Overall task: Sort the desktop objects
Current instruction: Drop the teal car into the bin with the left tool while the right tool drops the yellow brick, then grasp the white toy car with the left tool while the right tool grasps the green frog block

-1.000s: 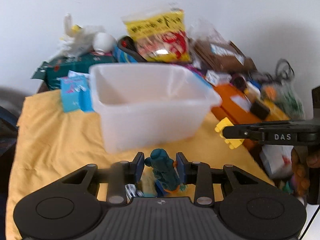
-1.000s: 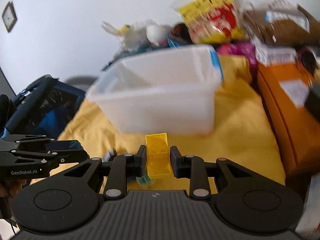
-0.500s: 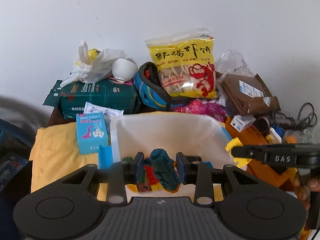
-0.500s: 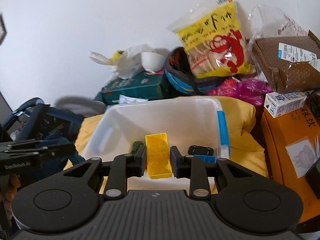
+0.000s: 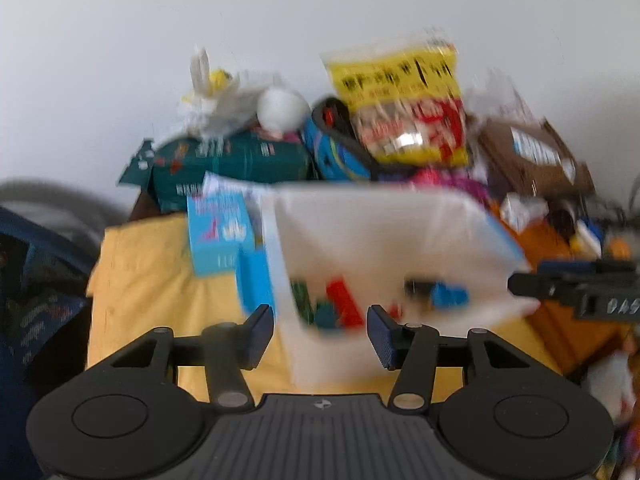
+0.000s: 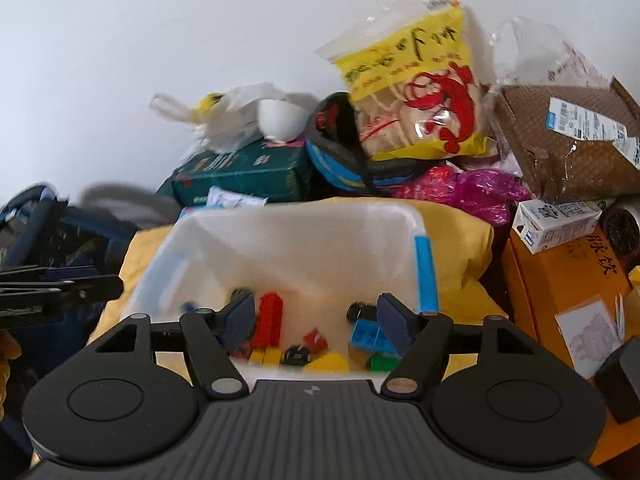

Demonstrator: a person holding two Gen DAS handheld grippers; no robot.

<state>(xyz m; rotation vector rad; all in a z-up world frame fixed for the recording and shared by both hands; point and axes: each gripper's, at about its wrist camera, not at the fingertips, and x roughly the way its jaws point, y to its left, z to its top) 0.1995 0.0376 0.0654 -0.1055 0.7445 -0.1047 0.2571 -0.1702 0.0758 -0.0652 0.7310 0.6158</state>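
Two wrist views, both angled down across my desk toward the wall.

Left camera looks past my fingers at the white bin (image 5: pixel 384 240), close; right camera sits closer over the same bin (image 6: pixel 296 232). Both share the snack bag (image 5: pixel 400 100) behind.

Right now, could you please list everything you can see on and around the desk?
Plastic bin: one, translucent white, centre of the yellow cloth.
Toy bricks: several, red, yellow, blue and green, on the bin's floor.
Yellow cloth: one, spread under the bin.
Snack bag: one, yellow with a red shrimp, against the wall.
Green box: one, dark green, behind the bin.
Brown parcel: one, rear right.
Orange box: one, right of the bin.
Carton: one, white, on the orange box.
Left gripper: one, black, jaws opening, nothing between them.
Right gripper: one, black, jaws opening, nothing between them.
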